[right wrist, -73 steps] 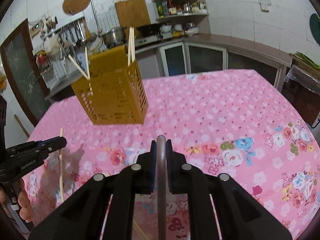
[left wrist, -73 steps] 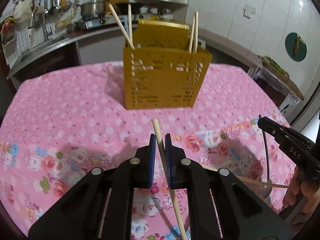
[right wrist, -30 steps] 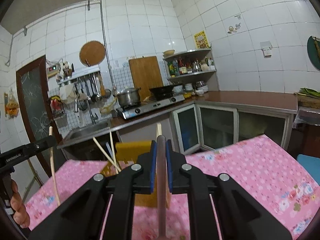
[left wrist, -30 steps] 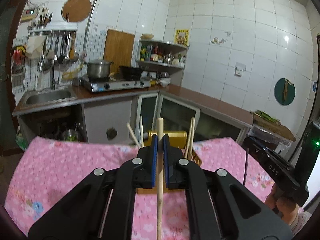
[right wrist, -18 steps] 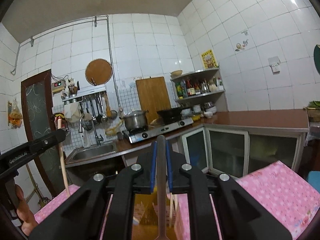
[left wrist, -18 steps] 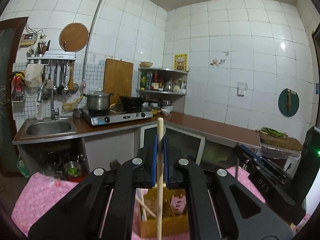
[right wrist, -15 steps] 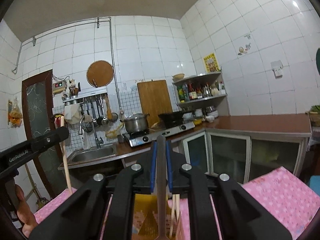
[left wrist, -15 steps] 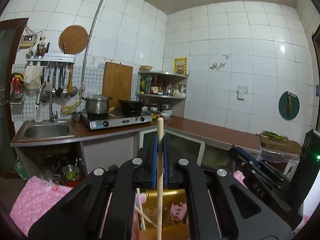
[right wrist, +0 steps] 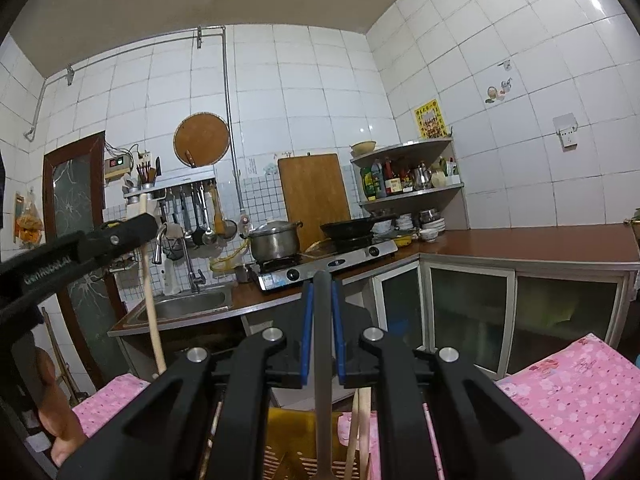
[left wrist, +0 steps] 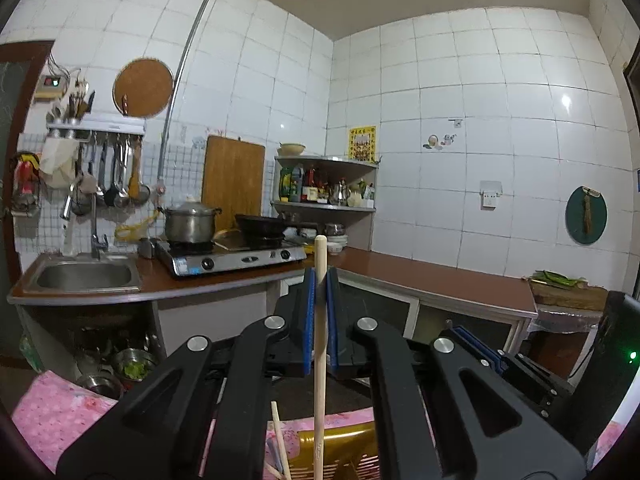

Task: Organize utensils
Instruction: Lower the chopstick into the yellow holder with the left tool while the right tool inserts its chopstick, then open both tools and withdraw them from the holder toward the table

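Observation:
My left gripper (left wrist: 320, 280) is shut on a wooden chopstick (left wrist: 320, 344) held upright, its lower end over the yellow slotted utensil basket (left wrist: 340, 452) at the bottom edge. My right gripper (right wrist: 322, 284) is shut on a grey metal utensil handle (right wrist: 322, 360), upright over the same basket (right wrist: 296, 448), where more chopsticks (right wrist: 358, 432) stand. The left gripper (right wrist: 132, 228) with its chopstick (right wrist: 152, 320) also shows at the left of the right wrist view. The right gripper body (left wrist: 520, 364) shows at the lower right of the left wrist view.
The pink flowered tablecloth (right wrist: 560, 384) lies under the basket. Behind are the counter with a sink (left wrist: 84, 276), a gas stove (left wrist: 232, 256) with a pot, a corner shelf (left wrist: 324, 200) of bottles and white tiled walls.
Both grippers have risen and tilted from facing the table to facing the kitchen wall. Each held utensil now stands upright above the basket, which has dropped to the bottom edge.

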The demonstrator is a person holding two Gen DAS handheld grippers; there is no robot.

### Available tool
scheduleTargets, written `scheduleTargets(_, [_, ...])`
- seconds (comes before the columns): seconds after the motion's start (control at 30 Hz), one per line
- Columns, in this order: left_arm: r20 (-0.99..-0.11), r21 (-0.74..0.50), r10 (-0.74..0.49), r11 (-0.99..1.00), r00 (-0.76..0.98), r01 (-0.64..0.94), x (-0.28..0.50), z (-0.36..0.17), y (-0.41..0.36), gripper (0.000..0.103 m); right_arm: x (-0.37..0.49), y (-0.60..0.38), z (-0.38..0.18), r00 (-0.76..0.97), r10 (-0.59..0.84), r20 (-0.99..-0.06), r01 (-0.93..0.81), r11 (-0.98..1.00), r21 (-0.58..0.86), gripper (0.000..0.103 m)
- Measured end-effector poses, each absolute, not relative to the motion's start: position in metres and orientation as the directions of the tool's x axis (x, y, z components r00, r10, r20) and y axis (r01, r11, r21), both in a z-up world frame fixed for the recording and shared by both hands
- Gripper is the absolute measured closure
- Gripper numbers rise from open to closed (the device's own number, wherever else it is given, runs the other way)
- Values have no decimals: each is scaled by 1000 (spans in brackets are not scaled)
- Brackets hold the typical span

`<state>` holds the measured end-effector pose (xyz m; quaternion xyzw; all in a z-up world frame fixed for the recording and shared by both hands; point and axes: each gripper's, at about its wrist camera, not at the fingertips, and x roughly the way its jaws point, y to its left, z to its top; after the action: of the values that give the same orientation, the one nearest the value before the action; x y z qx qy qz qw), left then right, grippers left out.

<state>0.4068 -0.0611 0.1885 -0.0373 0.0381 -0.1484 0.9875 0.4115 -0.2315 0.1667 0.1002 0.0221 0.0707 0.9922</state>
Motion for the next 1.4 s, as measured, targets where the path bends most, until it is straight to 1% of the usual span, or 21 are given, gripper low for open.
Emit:
scheduleTargets(0.3, [-163, -123, -307, 949, 938, 290, 419, 143, -52, 99, 416, -227, 144, 986, 153, -61, -141, 975, 171, 94])
scheduleTargets(0.4, [-209, -124, -294, 954, 933, 273, 416, 125, -46, 99, 410, -227, 130, 983, 157, -94, -141, 978, 155, 94])
scheduleTargets(0.53, [-267, -160, -289, 954, 919, 253, 415, 109, -36, 99, 402, -230, 116, 977, 157, -143, -134, 978, 158, 93])
scheduleTargets(0.63, [-298, -154, -272, 960, 915, 235, 414, 104, -33, 99, 400, -231, 109, 971, 154, -182, -127, 980, 154, 93])
scheduleTargets(0.7, [-323, -135, -239, 969, 916, 206, 412, 103, -32, 98, 399, -233, 106, 962, 159, -221, -125, 979, 159, 93])
scheduleTargets(0.77, [-354, -127, -230, 972, 907, 197, 411, 102, -30, 96, 399, -235, 104, 952, 168, -256, -128, 978, 167, 93])
scheduleTargets(0.8, [-369, -131, -231, 972, 900, 196, 411, 104, -29, 93, 398, -237, 104, 947, 170, -273, -127, 977, 170, 92])
scheduleTargets(0.83, [-384, -137, -227, 972, 895, 188, 409, 105, -26, 82, 396, -237, 105, 942, 170, -288, -124, 978, 170, 83])
scheduleTargets(0.87, [-396, -145, -222, 973, 891, 179, 406, 108, -23, 66, 394, -239, 106, 938, 170, -301, -122, 978, 172, 75])
scheduleTargets(0.9, [-404, -151, -221, 973, 888, 174, 402, 110, -20, 58, 390, -240, 108, 936, 169, -308, -118, 977, 176, 58])
scheduleTargets(0.93, [-410, -153, -216, 974, 886, 167, 398, 112, -18, 49, 387, -242, 109, 935, 168, -312, -116, 977, 179, 55])
scheduleTargets(1.0, [-431, -156, -208, 976, 878, 154, 388, 118, -12, 41, 377, -245, 112, 933, 161, -322, -109, 979, 172, 55])
scheduleTargets(1.1, [-479, -164, -219, 974, 850, 158, 375, 119, -4, 34, 358, -252, 112, 919, 151, -365, -95, 981, 167, 55])
scheduleTargets(1.13, [-495, -169, -226, 972, 839, 162, 370, 117, -1, 28, 354, -253, 112, 914, 151, -377, -93, 981, 168, 55])
scheduleTargets(1.17, [-505, -175, -229, 971, 832, 161, 364, 115, 2, 25, 348, -255, 110, 908, 147, -391, -87, 982, 167, 55])
scheduleTargets(1.27, [-532, -188, -235, 970, 814, 156, 347, 104, 10, 19, 331, -259, 99, 889, 137, -438, -73, 984, 160, 55])
scheduleTargets(1.4, [-578, -199, -235, 969, 782, 144, 326, 79, 19, 15, 307, -261, 72, 855, 135, -500, -68, 986, 152, 55])
